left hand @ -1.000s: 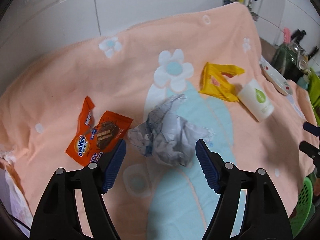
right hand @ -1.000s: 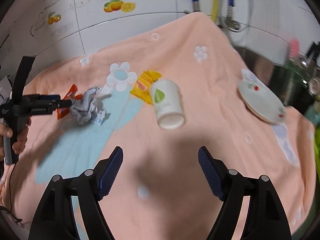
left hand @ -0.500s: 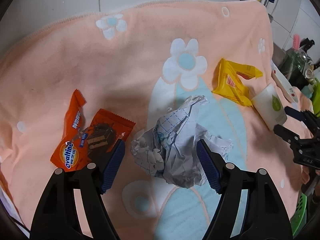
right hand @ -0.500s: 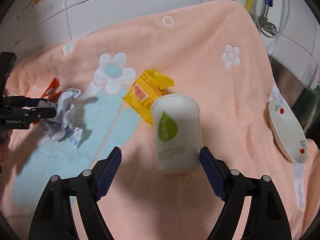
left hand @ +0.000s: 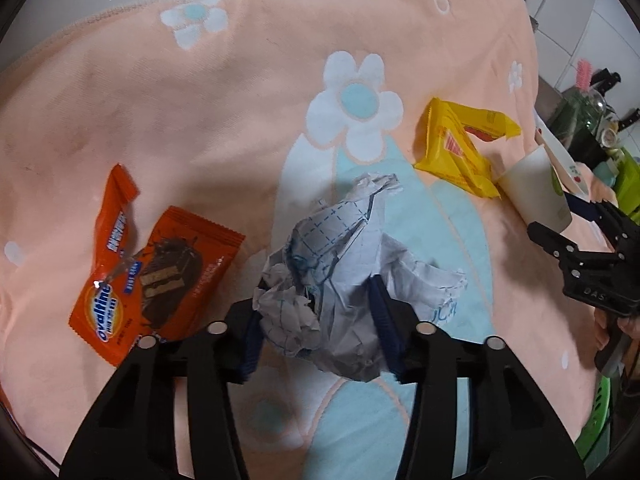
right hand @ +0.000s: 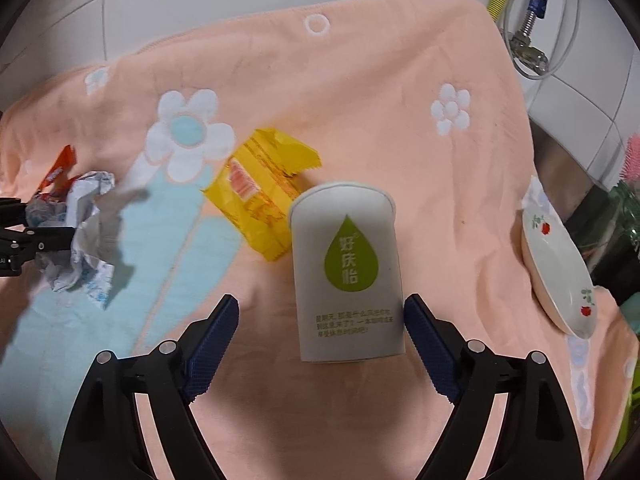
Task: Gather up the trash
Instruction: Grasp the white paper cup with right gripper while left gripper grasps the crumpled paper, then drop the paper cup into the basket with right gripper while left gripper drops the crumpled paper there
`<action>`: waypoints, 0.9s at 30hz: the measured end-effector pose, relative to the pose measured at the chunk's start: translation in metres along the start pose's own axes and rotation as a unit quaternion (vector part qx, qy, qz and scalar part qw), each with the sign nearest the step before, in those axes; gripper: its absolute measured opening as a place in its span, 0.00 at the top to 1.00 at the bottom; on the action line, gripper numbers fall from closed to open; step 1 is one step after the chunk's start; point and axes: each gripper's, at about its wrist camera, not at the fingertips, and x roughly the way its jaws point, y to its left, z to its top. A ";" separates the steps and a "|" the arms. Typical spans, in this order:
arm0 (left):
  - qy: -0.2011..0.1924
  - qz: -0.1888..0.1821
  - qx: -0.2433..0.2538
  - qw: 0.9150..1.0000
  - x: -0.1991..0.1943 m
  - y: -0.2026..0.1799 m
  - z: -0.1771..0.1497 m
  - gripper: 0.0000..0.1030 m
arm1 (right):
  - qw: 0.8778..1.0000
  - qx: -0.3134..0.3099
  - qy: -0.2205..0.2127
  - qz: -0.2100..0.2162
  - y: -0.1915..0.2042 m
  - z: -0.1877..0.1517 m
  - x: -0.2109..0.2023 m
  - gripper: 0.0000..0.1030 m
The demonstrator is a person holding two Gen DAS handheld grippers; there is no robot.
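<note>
Now, left gripper (left hand: pixel 318 330) closing on crumpled paper (left hand: pixel 340 280) (right gripper (right hand: pixel 322 338) wide around paper cup (right hand: pixel 346 276)).

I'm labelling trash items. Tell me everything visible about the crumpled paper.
The crumpled paper is a loose white wad printed with a blue grid and scribbles, lying on the peach flowered towel, right of the orange wrapper. The left claw straddles it, its jaws closing, blue pads pressing into both sides.

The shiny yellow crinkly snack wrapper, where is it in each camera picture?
Left wrist view: yellow snack wrapper upper right, beside the white paper cup.
Right wrist view: wrapper centre-left, behind the cup.
Shared landmark: big white flower.
</note>
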 end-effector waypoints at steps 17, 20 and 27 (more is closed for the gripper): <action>-0.020 -0.011 0.008 1.000 -0.019 -0.003 -0.011 0.75 | 0.998 0.050 -0.024 -0.003 -0.007 -0.012 -0.016 0.48; -0.023 -0.016 0.010 1.000 -0.025 -0.010 -0.013 0.75 | 0.998 0.057 -0.031 0.004 -0.007 -0.020 -0.032 0.48; -0.037 -0.036 0.023 0.998 -0.055 -0.033 -0.029 0.76 | 0.996 0.073 -0.055 0.015 -0.009 -0.044 -0.085 0.48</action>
